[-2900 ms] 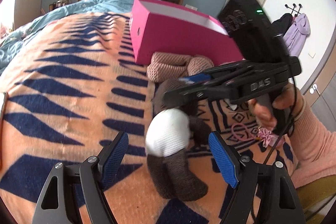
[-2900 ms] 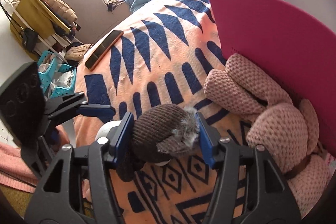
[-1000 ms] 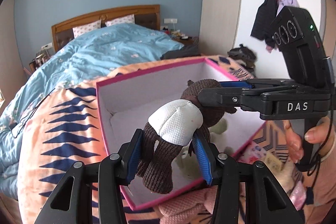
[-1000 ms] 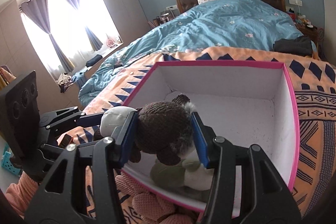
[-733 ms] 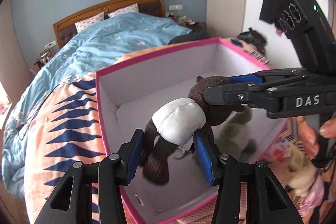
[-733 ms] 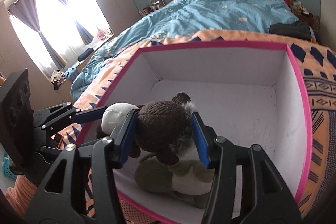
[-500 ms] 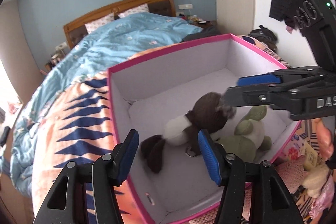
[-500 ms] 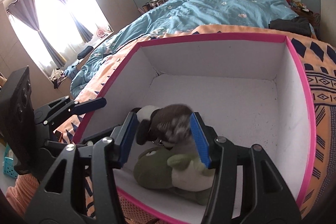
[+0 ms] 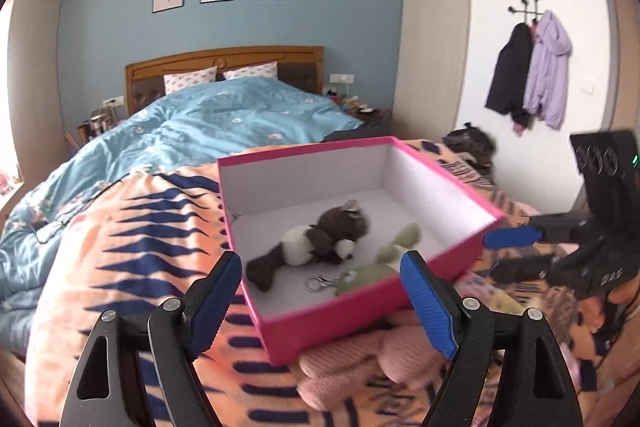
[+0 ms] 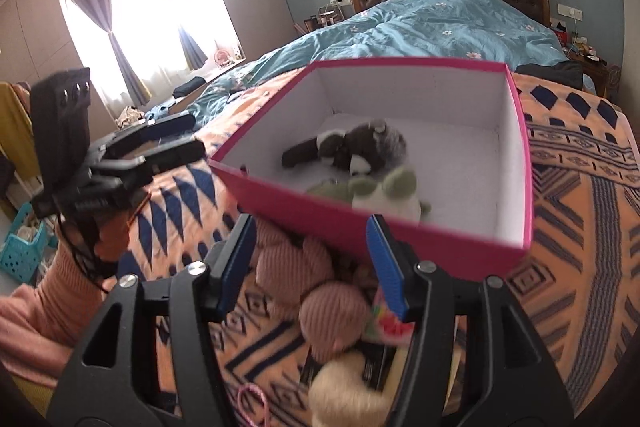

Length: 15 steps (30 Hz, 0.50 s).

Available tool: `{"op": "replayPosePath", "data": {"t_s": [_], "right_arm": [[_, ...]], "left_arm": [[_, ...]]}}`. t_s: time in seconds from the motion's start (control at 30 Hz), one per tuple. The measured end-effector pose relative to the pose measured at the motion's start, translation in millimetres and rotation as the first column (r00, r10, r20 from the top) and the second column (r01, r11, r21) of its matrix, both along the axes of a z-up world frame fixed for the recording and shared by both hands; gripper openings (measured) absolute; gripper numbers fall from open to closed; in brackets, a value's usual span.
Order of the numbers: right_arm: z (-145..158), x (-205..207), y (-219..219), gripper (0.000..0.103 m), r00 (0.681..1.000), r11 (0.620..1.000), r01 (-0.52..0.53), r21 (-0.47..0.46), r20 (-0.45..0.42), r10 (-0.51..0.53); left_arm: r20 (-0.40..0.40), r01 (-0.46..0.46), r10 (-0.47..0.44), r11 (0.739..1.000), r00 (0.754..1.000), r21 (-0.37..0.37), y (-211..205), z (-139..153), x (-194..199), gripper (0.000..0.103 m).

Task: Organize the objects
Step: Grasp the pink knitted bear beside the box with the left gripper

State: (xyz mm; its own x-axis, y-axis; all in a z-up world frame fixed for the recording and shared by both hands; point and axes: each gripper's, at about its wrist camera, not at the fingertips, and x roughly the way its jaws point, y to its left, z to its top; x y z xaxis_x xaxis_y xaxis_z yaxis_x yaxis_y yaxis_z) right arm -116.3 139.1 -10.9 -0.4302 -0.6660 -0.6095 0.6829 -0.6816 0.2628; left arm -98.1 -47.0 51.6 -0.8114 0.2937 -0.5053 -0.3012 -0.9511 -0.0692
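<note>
With both tongs, left [image 9: 320,299] and right [image 10: 310,259], spread and empty, the brown plush [image 9: 316,241] lay inside the pink box [image 9: 360,303] at twelve o'clock. Next probably came the pink knitted toy [image 10: 296,267], near six o'clock below the box.

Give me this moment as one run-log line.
left gripper: open, empty | right gripper: open, empty | brown plush: lying in pink box beside green plush | pink plush: outside box
</note>
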Motion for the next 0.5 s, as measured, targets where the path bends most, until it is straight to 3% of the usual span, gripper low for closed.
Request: {"op": "replayPosePath", "data": {"t_s": [0.17,0.37,0.5], "right_arm": [[-28.7,19.5,6.8,0.063,0.999,0.998,0.032,0.062,0.027,-0.034],[-57.9,24.2,-7.9,0.063,0.998,0.983,0.062,0.174,0.019,-0.066],[-64.1,18.6,-14.7,0.063,0.996,0.977,0.084,0.195,0.006,-0.087]], "left_arm": [[0.017,0.008,-0.008,1.0,1.0,0.016,7.3,-17.1,22.2,0.098],[0.085,-0.009,0.005,0.999,0.996,0.048,12.4,-48.3,26.8,0.101],[0.132,-0.022,0.011,0.997,0.991,0.079,11.4,-66.5,23.8,0.101]]}}
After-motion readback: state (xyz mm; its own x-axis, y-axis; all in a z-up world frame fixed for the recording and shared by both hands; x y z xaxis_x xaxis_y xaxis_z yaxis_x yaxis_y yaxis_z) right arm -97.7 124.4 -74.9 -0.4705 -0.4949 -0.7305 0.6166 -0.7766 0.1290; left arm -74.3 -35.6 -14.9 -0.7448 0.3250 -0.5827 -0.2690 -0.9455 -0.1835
